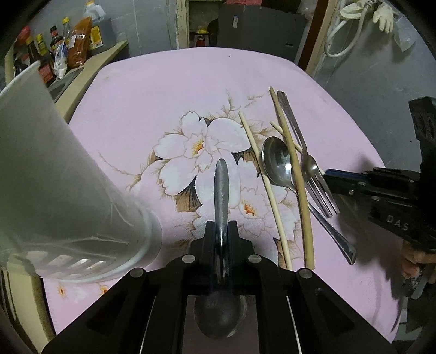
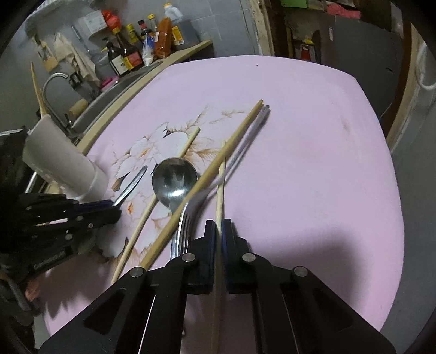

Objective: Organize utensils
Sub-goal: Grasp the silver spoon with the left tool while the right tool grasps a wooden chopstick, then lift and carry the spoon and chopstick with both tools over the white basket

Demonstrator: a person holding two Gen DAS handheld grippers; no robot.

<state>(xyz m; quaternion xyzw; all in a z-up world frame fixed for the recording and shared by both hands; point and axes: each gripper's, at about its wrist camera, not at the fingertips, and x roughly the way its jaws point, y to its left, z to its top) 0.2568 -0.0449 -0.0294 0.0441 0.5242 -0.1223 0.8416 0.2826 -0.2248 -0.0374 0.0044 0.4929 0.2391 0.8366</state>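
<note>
Left tongs [image 1: 221, 228] tight on spoon [image 1: 221, 190]; right tongs [image 2: 218, 228] on chopstick [image 2: 220, 190].

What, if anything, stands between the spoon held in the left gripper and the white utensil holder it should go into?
Nothing visible does. The left gripper is shut on the spoon, and the white utensil holder stands just to its left on the pink cloth; the other utensils lie on the opposite side.

A pink floral cloth [image 2: 299, 136] covers the desk; grey tiled walls [image 1: 152, 24] stand behind, with a sink counter [image 2: 141, 81] crowded by sauce bottles [image 2: 128, 54] and a curved faucet [image 2: 51, 81]
</note>
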